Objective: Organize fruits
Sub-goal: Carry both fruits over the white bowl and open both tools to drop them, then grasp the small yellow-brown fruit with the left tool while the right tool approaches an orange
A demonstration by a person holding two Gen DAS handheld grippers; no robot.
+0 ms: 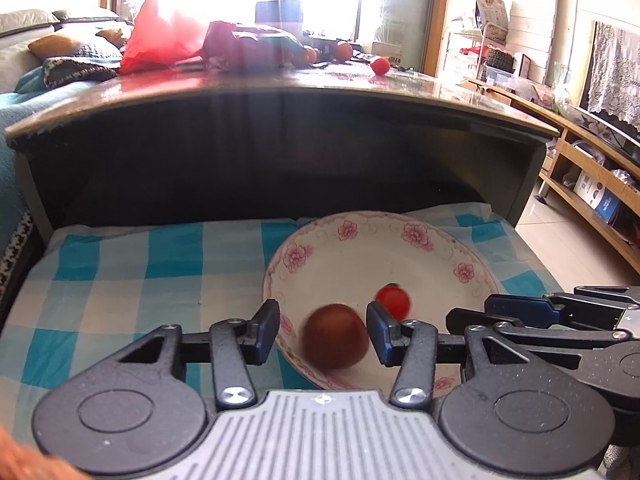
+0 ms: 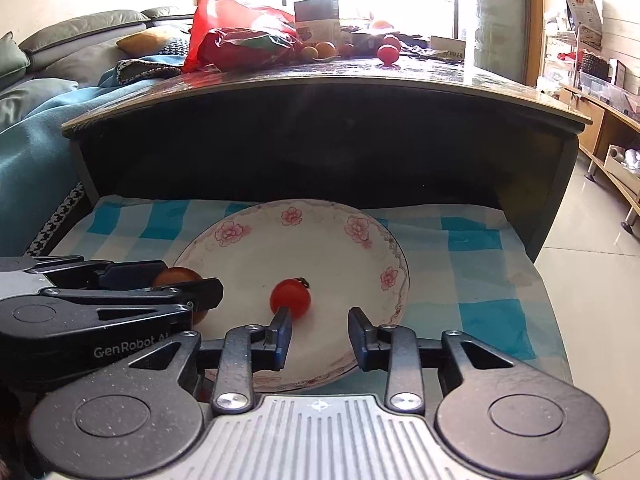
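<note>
Left gripper (image 1: 323, 334) jaws spread, round brown fruit (image 1: 335, 336) seen loose between, over floral plate (image 1: 400, 256); right gripper (image 2: 320, 334) parted, empty.

Blue-and-white checked cloth (image 2: 472, 248) covers the low surface at 6 o'clock. Dark coffee table (image 2: 320, 120) spans the middle; on its top at 11 o'clock, a red plastic bag (image 2: 224, 20) and a box (image 2: 318, 20) at 12. Grey sofa (image 2: 80, 36) with cushions at 10 o'clock. Wooden shelf unit (image 1: 592, 184) at 3 o'clock, lace curtain (image 1: 616, 72) above it.
</note>
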